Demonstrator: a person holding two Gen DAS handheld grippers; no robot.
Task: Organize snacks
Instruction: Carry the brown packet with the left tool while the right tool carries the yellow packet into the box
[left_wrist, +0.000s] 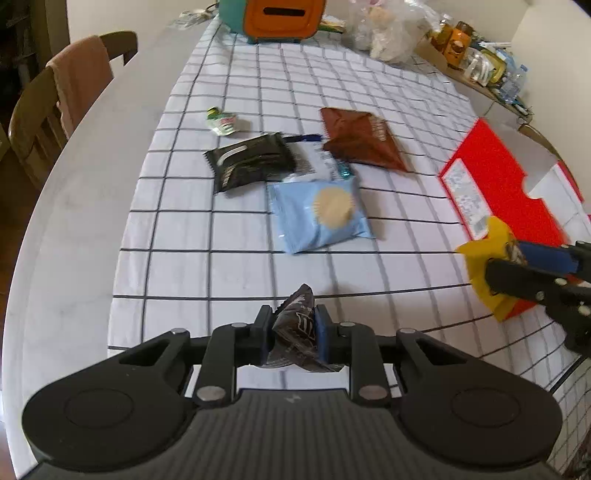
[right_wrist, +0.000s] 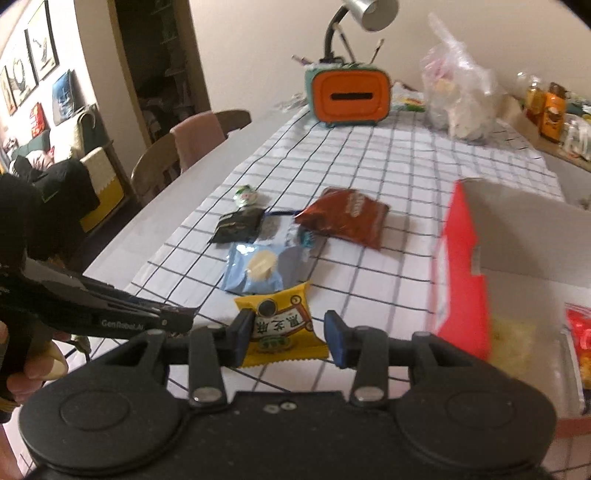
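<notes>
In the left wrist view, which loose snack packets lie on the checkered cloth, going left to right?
Small green-and-white packet → black packet → light blue packet → brown packet.

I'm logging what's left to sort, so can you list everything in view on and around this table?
Dark snack packet: 1, black-brown, clamped in the left gripper.
Yellow snack packet: 1, yellow, between the right gripper's fingers.
Blue packet: 1, light blue, mid-cloth.
Black packet: 1, black, left of the pile.
White packet: 1, white, partly under the others.
Brown packet: 1, brown, far side of the pile.
Small wrapper: 1, green-white, apart at far left.
Red box: 1, red, open, at right, snacks inside.
Orange container: 1, orange-teal, far end.
Plastic bag: 1, clear, far right.
Checked cloth: 1, white with a black grid.
Chair: 1, wooden, left.
Left gripper: shut.
Right gripper: open.
</notes>
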